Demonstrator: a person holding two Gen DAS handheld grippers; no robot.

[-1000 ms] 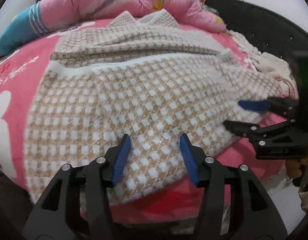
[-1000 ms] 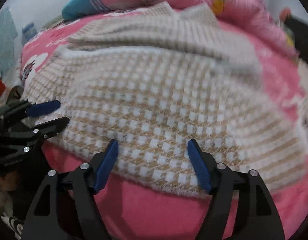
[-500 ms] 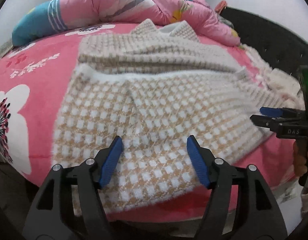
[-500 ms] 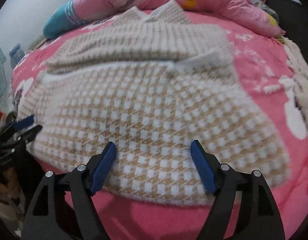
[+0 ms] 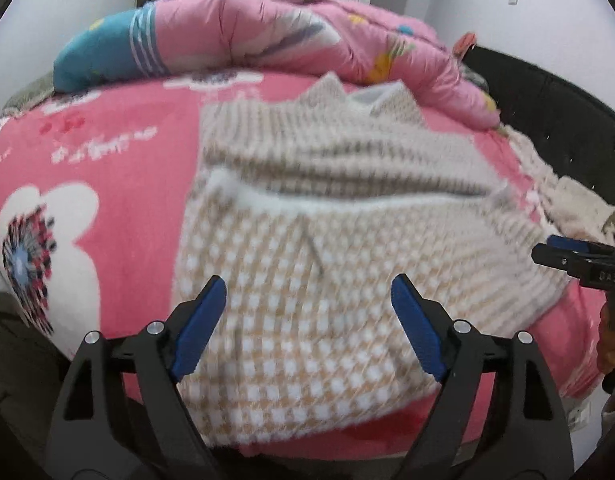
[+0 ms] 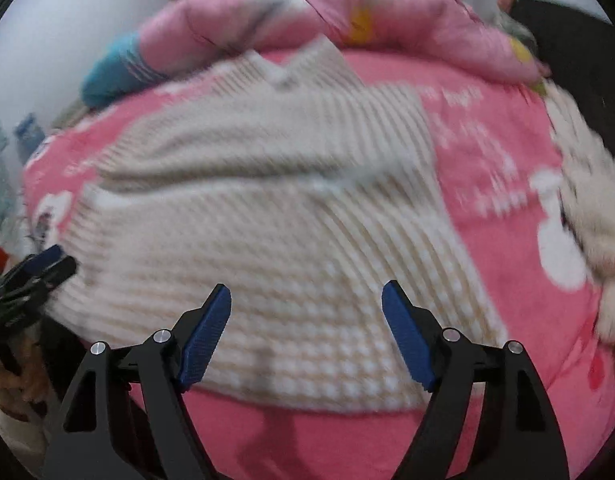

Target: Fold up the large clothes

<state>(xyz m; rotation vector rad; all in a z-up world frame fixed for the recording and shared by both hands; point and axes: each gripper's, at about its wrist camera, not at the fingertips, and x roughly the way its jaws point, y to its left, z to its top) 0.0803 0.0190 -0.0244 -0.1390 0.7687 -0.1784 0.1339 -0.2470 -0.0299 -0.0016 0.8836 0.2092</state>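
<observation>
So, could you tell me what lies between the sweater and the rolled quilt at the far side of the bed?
Only a bare strip of pink sheet lies between the sweater and quilt; at the collar they nearly meet. The left wrist view shows it best.

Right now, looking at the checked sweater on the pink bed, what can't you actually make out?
- Sweater weave: smeared by motion blur in both wrist views.
- Its sleeves: folded out of sight beneath the body.
- Fluffy white thing on the bed's right: blurred and cut by the right view's edge.
- Right gripper in the left view: cut off by the frame edge.
</observation>
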